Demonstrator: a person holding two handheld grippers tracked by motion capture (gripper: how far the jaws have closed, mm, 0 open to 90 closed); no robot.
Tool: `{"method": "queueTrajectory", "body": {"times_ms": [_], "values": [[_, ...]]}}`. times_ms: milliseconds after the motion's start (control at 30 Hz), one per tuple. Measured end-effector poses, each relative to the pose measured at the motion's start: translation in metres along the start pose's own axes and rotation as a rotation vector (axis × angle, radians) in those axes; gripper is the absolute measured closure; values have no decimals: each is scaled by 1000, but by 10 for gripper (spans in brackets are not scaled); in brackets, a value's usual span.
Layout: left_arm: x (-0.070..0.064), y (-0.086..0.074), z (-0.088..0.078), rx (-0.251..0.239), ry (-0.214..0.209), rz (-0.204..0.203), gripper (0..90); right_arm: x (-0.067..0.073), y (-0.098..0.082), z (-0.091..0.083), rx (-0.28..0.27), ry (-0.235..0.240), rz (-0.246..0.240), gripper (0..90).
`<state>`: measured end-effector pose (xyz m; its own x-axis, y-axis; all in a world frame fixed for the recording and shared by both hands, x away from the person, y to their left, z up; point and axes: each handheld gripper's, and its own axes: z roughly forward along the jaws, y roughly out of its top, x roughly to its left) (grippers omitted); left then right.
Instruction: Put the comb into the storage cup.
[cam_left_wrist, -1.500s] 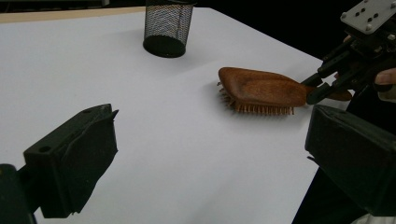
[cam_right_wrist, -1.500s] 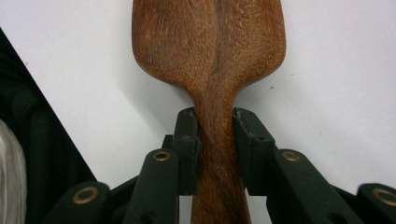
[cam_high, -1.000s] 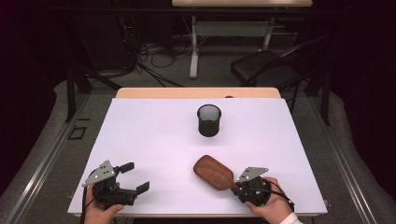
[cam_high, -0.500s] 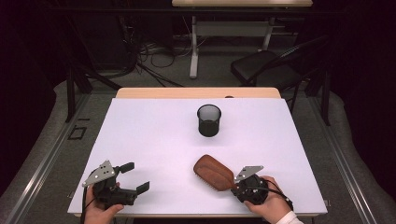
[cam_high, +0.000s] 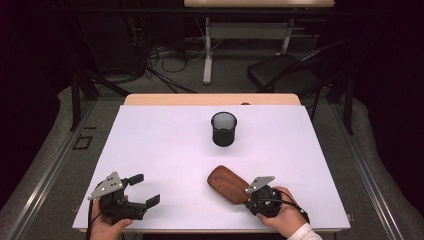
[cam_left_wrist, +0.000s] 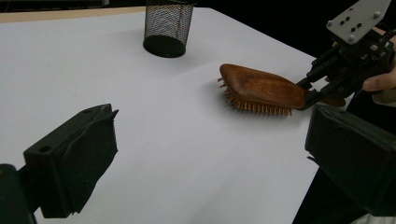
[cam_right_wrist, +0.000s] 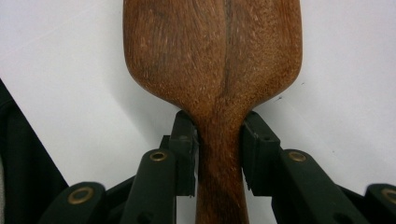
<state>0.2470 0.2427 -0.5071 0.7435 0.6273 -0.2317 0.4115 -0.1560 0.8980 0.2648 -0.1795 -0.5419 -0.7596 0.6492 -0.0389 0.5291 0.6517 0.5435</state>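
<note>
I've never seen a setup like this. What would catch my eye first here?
Probably the wooden hairbrush lying bristles down near the front of the white table, its handle clamped between the right gripper's black jaws. Behind it, toward the middle, a black mesh cup stands upright and alone. At front left, the left gripper is open with nothing in it.

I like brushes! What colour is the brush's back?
Reddish-brown wood with dark grain, on the brush; the right gripper view shows it best.
</note>
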Motion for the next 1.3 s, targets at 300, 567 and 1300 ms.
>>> {"method": "queueTrajectory", "body": {"times_ms": [300, 567, 1300], "values": [[0, 0, 0, 2, 2, 5, 21, 0, -2, 0, -12, -4, 1, 709], [0, 0, 0, 0, 3, 1, 20, 1, -3, 0, -20, -19, -30, 718], [0, 0, 1, 2, 10, 7, 20, 5, -8, -2, -73, -57, -45, 722]]}}
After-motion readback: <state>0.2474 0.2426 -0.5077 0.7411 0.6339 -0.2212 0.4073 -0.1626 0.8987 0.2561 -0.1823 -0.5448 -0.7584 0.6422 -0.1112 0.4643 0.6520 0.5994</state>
